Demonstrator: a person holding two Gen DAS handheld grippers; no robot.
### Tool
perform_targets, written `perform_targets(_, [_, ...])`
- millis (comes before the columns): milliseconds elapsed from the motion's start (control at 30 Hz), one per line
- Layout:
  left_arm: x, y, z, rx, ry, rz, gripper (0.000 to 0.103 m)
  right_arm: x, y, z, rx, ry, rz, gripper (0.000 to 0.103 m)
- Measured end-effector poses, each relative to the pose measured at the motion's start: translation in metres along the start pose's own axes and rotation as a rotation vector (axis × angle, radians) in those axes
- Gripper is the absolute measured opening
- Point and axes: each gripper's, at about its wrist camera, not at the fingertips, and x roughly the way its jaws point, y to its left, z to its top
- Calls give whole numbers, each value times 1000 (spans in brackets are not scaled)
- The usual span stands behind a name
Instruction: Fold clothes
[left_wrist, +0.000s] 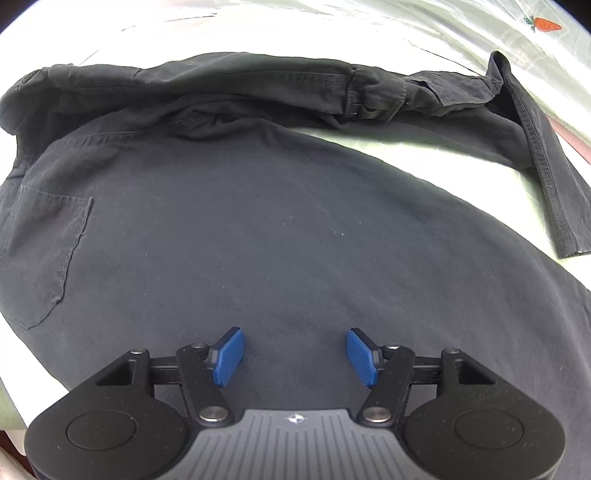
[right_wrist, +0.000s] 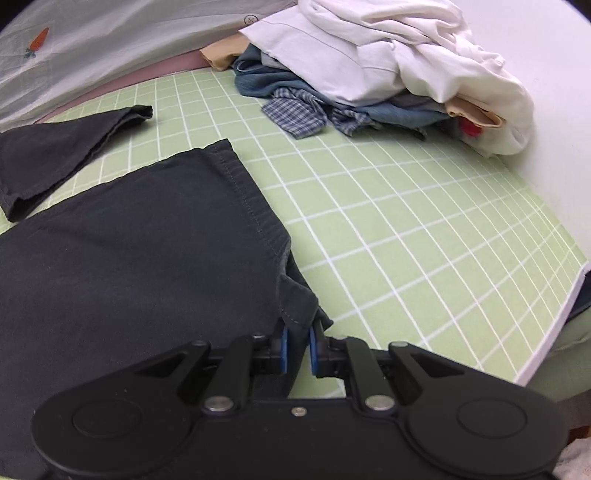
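My right gripper (right_wrist: 297, 345) pinched the hem corner of the dark trousers (right_wrist: 129, 251) on the green grid mat (right_wrist: 406, 229); my left gripper (left_wrist: 295, 356) hovered wide open, empty, above them.

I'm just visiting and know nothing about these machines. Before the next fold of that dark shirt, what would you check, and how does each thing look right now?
1. Right gripper has hold of the dark shirt: ok, shut on its hem corner.
2. Left gripper has hold of the shirt: not ok, it is open above the cloth with nothing between its fingers.
3. Shirt body lies flat: ok in the middle; the collar end is bunched.
4. Sleeve tucked in: not ok, it sprawls onto the green grid mat.
5. Pile of clothes clear of the fold: ok, it sits apart from the shirt.
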Motion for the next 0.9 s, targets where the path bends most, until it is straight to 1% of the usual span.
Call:
perform_targets(33, [-1,1,-2,-3,-2,-2,63,0,-4,-5,4,5,4,11])
perform_targets(167, [-4,2,-3,9,-4,4,64,0,0,-9,-52,-7,-5,14])
perform_targets(233, [-10,2,-7,-11,-15,0,64,-1,3,-8,-65,-7,-17,16])
perform_targets(267, [-13,2,-8,-22,-21,-2,64,-1,3,-8,-67,-11,-18,19])
perform_targets(300, [-15,3,-10,-32,-26,-4,64,-4,2,-8,-69,-18,-27,27])
perform_targets(333, [-18,3,-12,-43,-32,-6,64,-5,2,-8,-76,-32,-42,31])
perform_targets(367, [-21,3,-13,-53,-38,-8,64,-7,2,-7,-84,-47,-58,41])
perform_targets(400, [-25,2,-16,-64,-44,-4,64,-9,2,-6,-105,-70,-82,56])
perform_targets(467, [-33,2,-21,-79,-59,-4,64,-13,4,-2,-154,-126,-127,74])
perform_targets(500, [-38,3,-23,-84,-67,-7,64,-16,5,1,-173,-154,-129,75])
perform_targets(600, [-54,7,-30,-99,-91,15,66,-20,10,12,-204,-190,-76,78])
perform_targets(667, [-64,11,-35,-115,-106,40,68,-17,19,19,-209,-188,-21,78])
perform_targets(733, [-69,17,-37,-124,-112,62,68,-14,33,24,-225,-184,26,78])
perform_targets(800, [-70,27,-34,-123,-114,73,69,-10,49,28,-249,-184,57,78])
perform_targets(900, [-65,44,-22,-132,-106,86,69,-15,75,31,-290,-208,73,78])
